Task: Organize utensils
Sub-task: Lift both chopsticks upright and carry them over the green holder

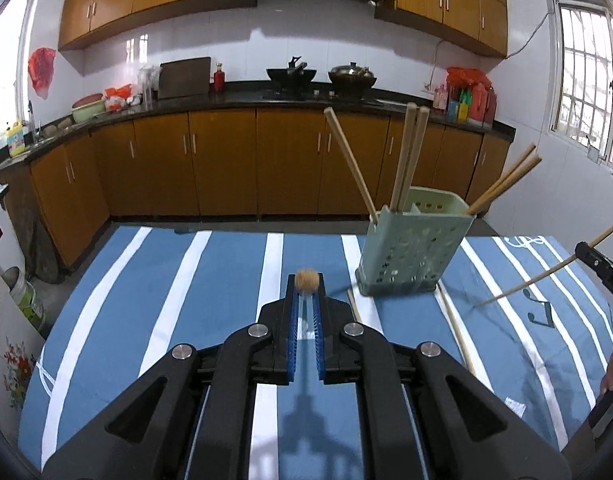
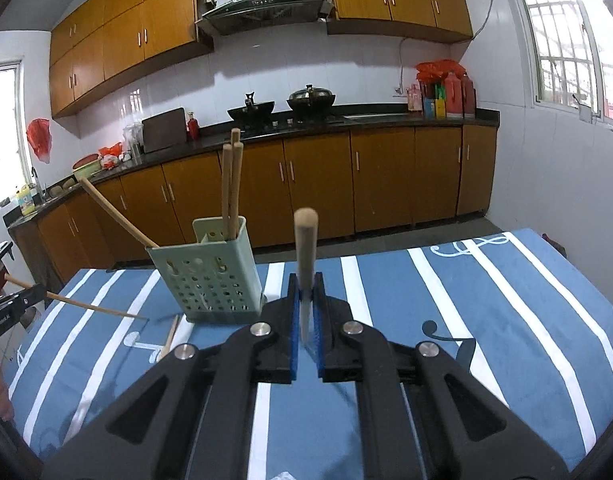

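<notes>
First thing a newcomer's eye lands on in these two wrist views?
Each gripper is shut on a wooden chopstick: the left gripper holds one end-on, the right gripper holds one standing up. Behind them a pale green perforated holder stands on the blue striped cloth, chopsticks fanning out of it, two loose chopsticks lying at its base.

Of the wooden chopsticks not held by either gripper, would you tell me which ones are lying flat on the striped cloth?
The two wooden chopsticks on the blue striped tablecloth, at the base of the pale green perforated holder; the others stand inside it.
</notes>
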The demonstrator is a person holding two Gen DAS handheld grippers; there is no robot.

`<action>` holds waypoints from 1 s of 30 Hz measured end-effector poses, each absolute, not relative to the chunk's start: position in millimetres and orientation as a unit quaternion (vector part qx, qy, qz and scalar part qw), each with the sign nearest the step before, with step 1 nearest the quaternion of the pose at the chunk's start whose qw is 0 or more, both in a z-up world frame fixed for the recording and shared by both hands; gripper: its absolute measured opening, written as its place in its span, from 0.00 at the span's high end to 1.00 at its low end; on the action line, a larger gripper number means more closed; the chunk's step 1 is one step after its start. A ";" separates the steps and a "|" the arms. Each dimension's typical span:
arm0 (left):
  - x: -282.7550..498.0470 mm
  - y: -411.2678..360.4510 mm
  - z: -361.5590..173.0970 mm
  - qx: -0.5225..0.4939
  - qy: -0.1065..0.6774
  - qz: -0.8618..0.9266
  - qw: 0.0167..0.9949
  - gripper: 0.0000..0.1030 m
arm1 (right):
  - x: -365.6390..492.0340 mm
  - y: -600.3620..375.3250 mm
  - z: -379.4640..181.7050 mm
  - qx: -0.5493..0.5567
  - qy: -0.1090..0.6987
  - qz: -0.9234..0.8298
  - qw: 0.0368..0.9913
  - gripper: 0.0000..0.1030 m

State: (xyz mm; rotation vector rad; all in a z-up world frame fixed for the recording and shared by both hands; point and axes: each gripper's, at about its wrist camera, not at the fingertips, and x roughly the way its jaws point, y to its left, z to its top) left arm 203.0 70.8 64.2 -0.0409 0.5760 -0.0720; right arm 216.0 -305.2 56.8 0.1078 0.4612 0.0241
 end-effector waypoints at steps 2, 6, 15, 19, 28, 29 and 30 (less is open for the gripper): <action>203.9 69.9 67.2 -0.018 0.280 -0.036 0.959 0.93 | 216.7 -304.6 58.5 0.055 0.227 0.014 0.972 0.93; 205.8 65.3 71.6 -0.011 0.274 -0.037 0.961 0.93 | 217.7 -303.0 60.6 0.057 0.227 0.015 0.972 0.93; 206.1 62.2 77.8 -0.014 0.270 -0.042 0.962 0.93 | 217.3 -306.6 63.2 0.066 0.225 0.015 0.972 0.93; 204.8 60.2 85.6 -0.015 0.263 -0.049 0.963 0.93 | 214.1 -306.7 72.0 0.069 0.218 0.024 0.973 0.93; 200.3 54.9 101.6 -0.017 0.247 -0.065 0.967 0.93 | 205.6 -303.6 98.8 0.080 0.193 0.057 0.976 0.93; 199.7 53.9 102.6 -0.018 0.245 -0.067 0.967 0.93 | 204.5 -302.2 101.9 0.080 0.190 0.062 0.977 0.93; 199.8 52.9 103.8 -0.018 0.244 -0.068 0.967 0.93 | 203.2 -301.1 104.1 0.081 0.188 0.065 0.977 0.93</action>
